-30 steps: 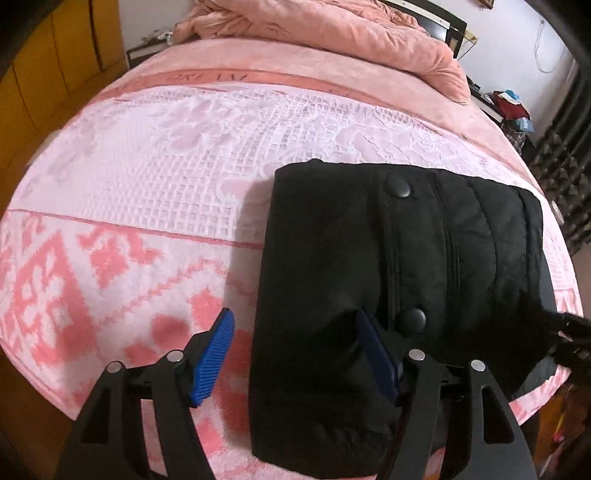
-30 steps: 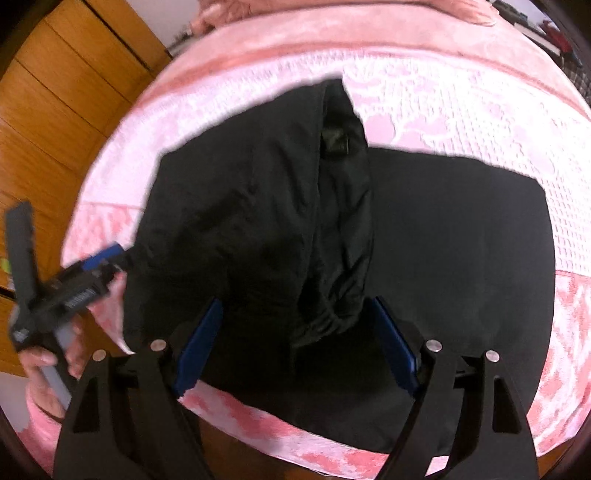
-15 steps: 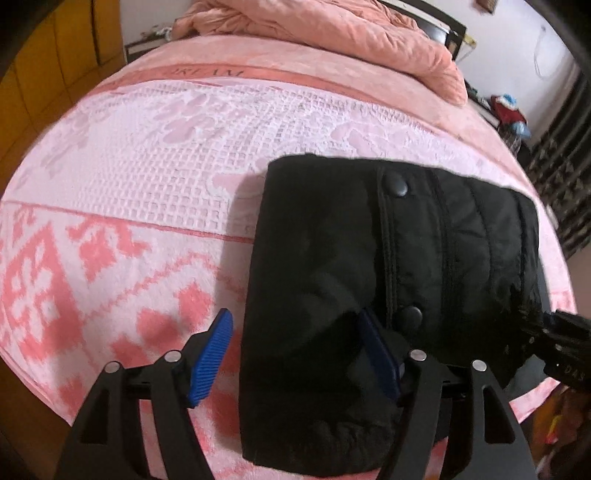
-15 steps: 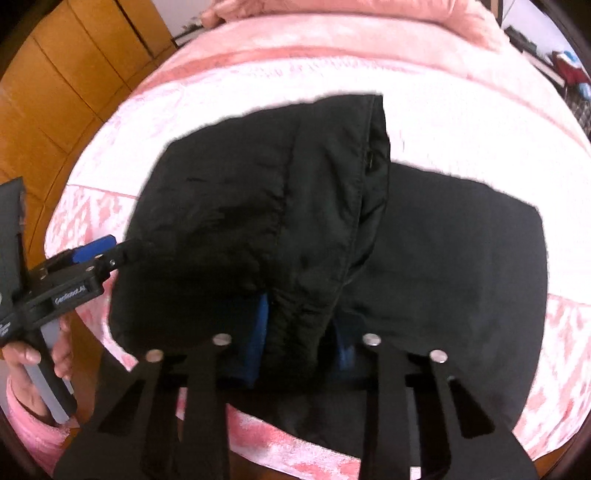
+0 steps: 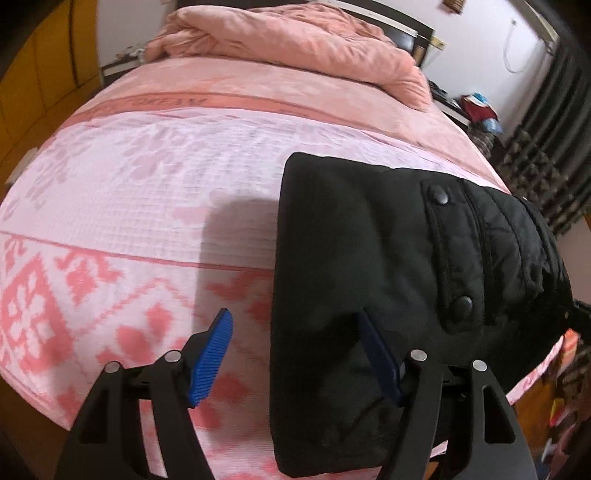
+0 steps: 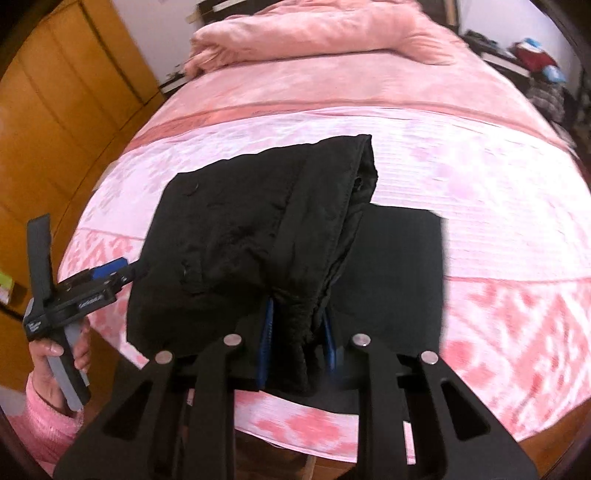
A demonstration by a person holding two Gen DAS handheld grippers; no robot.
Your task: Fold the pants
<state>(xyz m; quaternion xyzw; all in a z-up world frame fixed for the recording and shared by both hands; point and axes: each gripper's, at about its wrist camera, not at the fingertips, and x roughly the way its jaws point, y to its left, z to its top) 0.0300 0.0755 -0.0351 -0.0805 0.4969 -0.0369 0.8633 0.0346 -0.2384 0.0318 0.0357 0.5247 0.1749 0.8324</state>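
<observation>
Since a second ago, the right gripper [image 6: 297, 341] has closed from wide open onto a bunched ridge of the black padded pants [image 6: 236, 254] and lifted that layer off the bed.

At far left in the right wrist view, a hand [image 6: 61, 354] in a pink sleeve holds the left gripper [image 5: 295, 354]. Its blue pads are spread apart; one points at the bedspread, the other at the garment's left edge, gripping nothing. Small print on its black body is too blurred to read.

In the middle, the pants lie at the near edge of the pink patterned bedspread [image 5: 122, 221], already folded into a compact block, with two snap buttons [image 5: 437, 194] showing in the left wrist view. The raised upper layer arches over a flat lower layer to the right.

The fold looks well along; what seems left is laying the lifted part down and smoothing it.

A coral band across the bedspread carries lettering [image 5: 166, 100], unreadable here. A rumpled pink quilt [image 6: 325, 31] sits at the far end.
</observation>
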